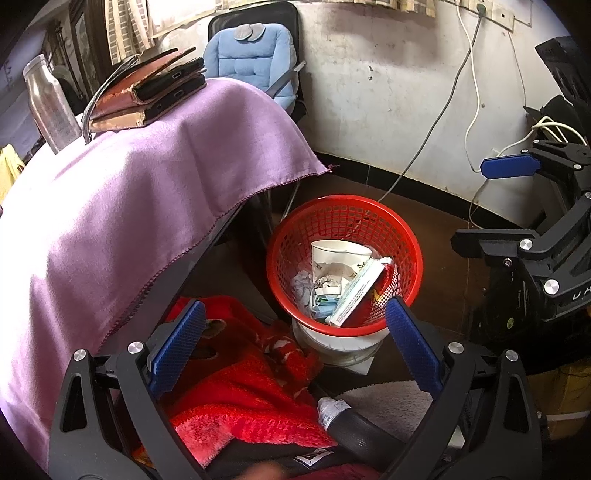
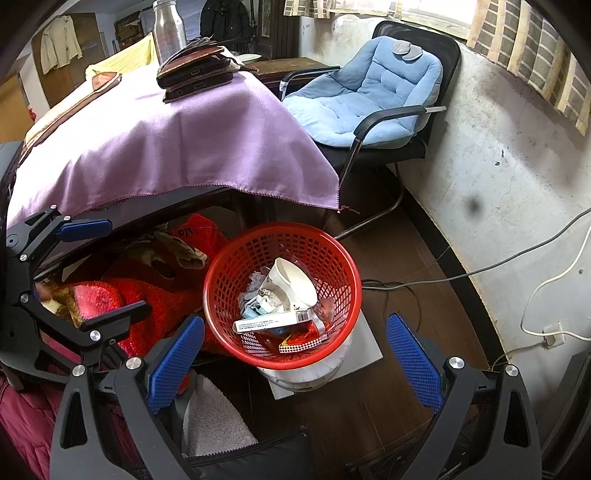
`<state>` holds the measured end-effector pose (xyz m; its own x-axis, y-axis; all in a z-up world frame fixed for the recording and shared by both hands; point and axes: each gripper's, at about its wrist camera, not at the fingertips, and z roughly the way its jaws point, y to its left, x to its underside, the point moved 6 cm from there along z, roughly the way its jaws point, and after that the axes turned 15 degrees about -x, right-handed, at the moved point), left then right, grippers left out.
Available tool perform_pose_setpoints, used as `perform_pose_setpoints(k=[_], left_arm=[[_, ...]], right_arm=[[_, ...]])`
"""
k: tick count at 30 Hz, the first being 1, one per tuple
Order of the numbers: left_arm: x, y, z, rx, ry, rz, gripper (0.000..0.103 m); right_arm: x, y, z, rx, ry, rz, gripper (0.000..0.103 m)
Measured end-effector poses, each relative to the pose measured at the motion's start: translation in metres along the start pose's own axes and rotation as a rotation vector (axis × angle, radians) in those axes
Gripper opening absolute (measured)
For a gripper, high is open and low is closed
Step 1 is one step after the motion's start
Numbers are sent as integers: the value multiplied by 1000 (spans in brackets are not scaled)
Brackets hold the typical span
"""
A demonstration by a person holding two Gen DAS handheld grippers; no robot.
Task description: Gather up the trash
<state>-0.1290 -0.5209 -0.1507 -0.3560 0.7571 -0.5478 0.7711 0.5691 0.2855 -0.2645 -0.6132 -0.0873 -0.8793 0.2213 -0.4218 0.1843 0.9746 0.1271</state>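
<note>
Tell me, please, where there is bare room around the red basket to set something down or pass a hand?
Free: the dark floor between the red basket, the chair and the wall, crossed only by cables; also the purple cloth in front of the stacked cases. Crowded: the basket's left, packed with the red blanket.

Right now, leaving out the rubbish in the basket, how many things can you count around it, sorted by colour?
Red: 2, basket and fluffy blanket
Purple: 1, tablecloth
Light blue: 1, chair cushion
Silver: 1, metal bottle
Total: 5
</note>
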Motion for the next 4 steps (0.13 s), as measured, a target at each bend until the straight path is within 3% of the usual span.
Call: perform_pose_setpoints(k=[4], left_arm=[[-1, 1, 0, 2, 0, -6, 94]], right_arm=[[-1, 0, -1, 0, -4, 7, 97]])
